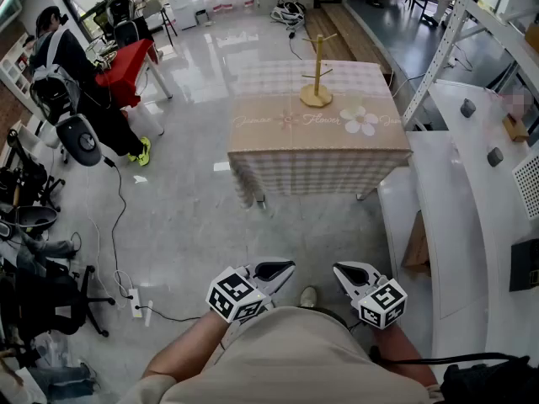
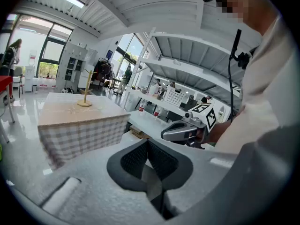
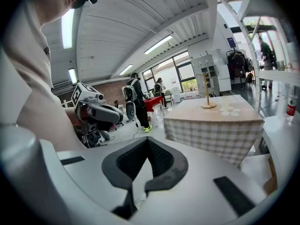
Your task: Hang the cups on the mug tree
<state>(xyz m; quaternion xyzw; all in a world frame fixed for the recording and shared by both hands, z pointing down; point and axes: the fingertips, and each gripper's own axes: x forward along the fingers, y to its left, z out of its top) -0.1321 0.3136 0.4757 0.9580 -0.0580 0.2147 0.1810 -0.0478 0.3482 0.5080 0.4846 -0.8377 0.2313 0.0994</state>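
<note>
A wooden mug tree [image 1: 317, 70] stands bare on a table with a checked cloth [image 1: 320, 141] across the room; I see no cups in any view. My left gripper [image 1: 284, 268] and right gripper [image 1: 344, 271] are held close in front of my body, far short of the table. Both are shut, pads meeting, with nothing between them. In the left gripper view the left gripper [image 2: 148, 142] looks toward the mug tree [image 2: 85, 92], with the right gripper [image 2: 180, 131] beside it. In the right gripper view the right gripper [image 3: 147, 141] faces the mug tree [image 3: 206, 95], and the left gripper [image 3: 99, 112] hangs at its left.
A white counter and metal shelving [image 1: 459, 209] run along the right. A person in dark clothes [image 1: 67, 57] stands by a red table [image 1: 126, 70] at the far left. Office chairs [image 1: 38, 293] and floor cables [image 1: 126, 297] crowd the left side. Glossy floor lies between me and the table.
</note>
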